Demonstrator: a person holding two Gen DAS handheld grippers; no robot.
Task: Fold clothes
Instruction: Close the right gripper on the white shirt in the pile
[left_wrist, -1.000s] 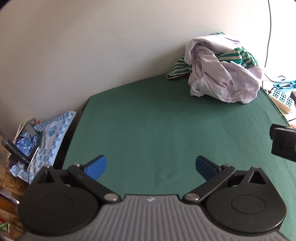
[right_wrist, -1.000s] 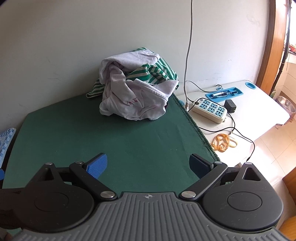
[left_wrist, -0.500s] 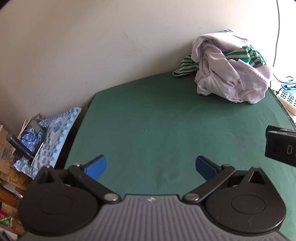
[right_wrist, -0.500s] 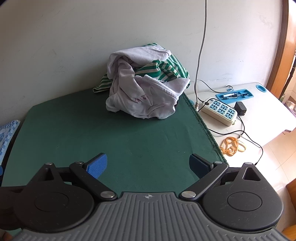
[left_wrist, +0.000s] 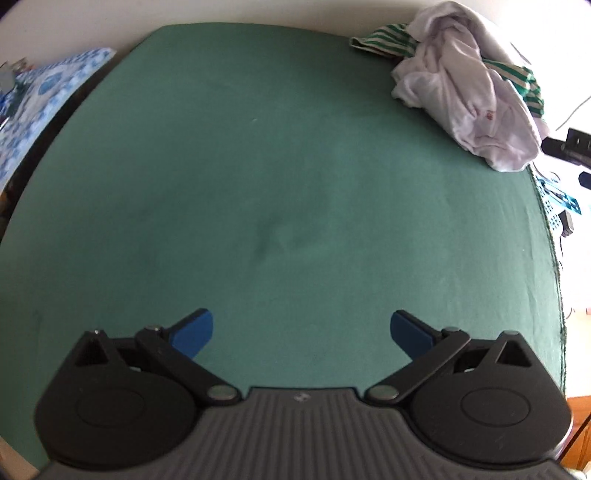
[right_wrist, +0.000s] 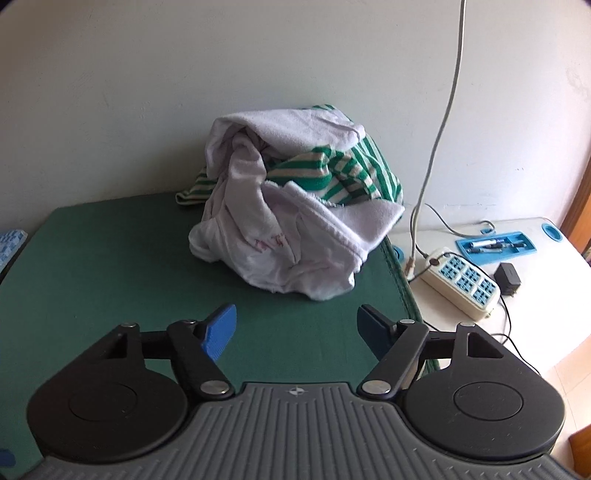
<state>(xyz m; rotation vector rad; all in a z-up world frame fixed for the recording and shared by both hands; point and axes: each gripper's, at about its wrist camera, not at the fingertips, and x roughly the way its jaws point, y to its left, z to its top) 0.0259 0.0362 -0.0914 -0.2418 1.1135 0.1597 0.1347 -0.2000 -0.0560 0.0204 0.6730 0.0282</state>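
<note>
Both claws gape empty over the green tabletop (left_wrist: 280, 177).

The clothes pile (right_wrist: 291, 218), white garments tangled with a green-striped one, sits at the far right corner against the wall. Left claw (left_wrist: 301, 330) and right claw (right_wrist: 297, 326) are well short of it; the folds hide how many pieces there are.

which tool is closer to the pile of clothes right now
Right. The right tool faces the pile of clothes just ahead of its open fingers. The left tool hangs over bare green table cover, with the pile far off at the upper right corner.
</note>
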